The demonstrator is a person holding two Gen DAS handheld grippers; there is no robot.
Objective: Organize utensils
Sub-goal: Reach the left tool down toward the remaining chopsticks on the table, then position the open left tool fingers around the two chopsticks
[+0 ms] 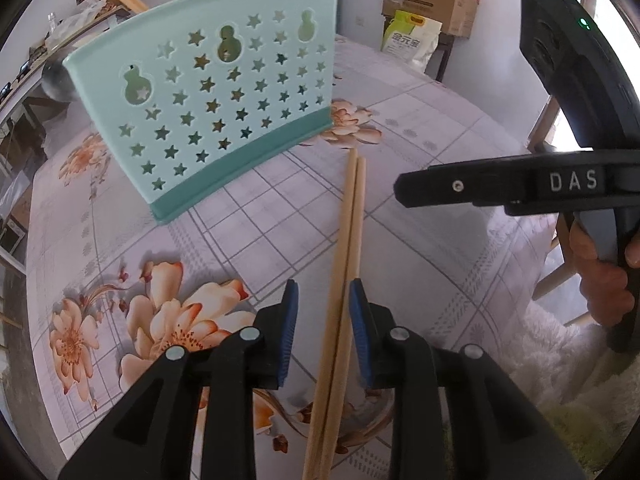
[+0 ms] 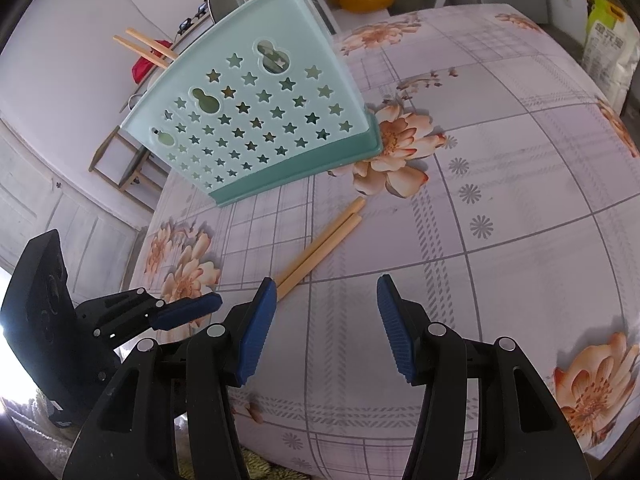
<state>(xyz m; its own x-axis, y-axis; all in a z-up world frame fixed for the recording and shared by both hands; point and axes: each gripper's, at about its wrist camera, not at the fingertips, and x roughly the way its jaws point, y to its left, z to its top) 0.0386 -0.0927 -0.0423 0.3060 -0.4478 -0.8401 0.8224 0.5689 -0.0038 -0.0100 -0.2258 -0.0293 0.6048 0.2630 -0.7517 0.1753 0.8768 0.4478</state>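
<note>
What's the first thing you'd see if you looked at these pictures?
The mint-green holder full of star-shaped holes grabs the eye first, standing at the far side of the flowery tablecloth. Next come the two wooden chopsticks lying side by side on the cloth in front of it, running between the open blue-padded jaws of the left gripper. The right gripper hovers open nearby, holding nothing.

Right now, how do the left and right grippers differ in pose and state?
The left gripper straddles the chopsticks, which run between its fingers; the right gripper has only bare tablecloth between its fingers. The left gripper's jaws stand closer together; the right gripper's gape wider. Both are open, holding nothing, and point toward the holder.
</note>
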